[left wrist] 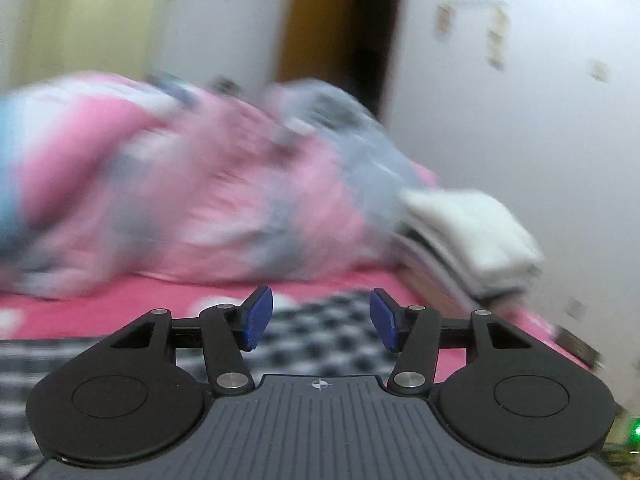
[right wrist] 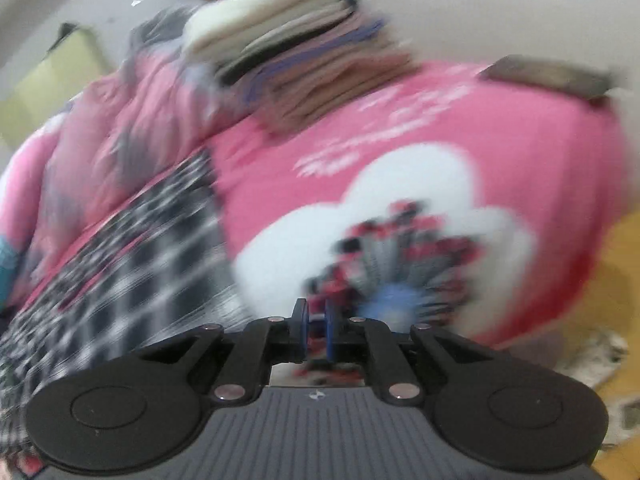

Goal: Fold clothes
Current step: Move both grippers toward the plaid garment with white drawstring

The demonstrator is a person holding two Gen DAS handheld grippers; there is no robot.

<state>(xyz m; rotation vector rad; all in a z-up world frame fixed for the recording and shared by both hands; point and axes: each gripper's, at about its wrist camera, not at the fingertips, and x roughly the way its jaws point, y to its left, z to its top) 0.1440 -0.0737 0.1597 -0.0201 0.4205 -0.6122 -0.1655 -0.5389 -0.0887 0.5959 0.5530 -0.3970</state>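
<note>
A black-and-white checked garment [left wrist: 316,332] lies flat on the pink bedsheet [left wrist: 100,296], just below and ahead of my left gripper [left wrist: 320,316]. That gripper is open, its blue pads [left wrist: 258,318] well apart with nothing between them. In the right wrist view the checked garment [right wrist: 132,264] lies to the left, and my right gripper [right wrist: 317,320] hovers over the white cloud print of the bedsheet [right wrist: 520,140]. Its jaws are almost together, with only a thin slit between them. I see no cloth in them, though the view is blurred.
A crumpled pink quilt [left wrist: 180,184] is heaped along the far side of the bed. A stack of folded clothes [left wrist: 468,236] topped by a white piece sits at the far right corner [right wrist: 304,52]. A dark flat object [right wrist: 548,74] lies near the bed's edge. A brown door [left wrist: 340,28] stands open behind.
</note>
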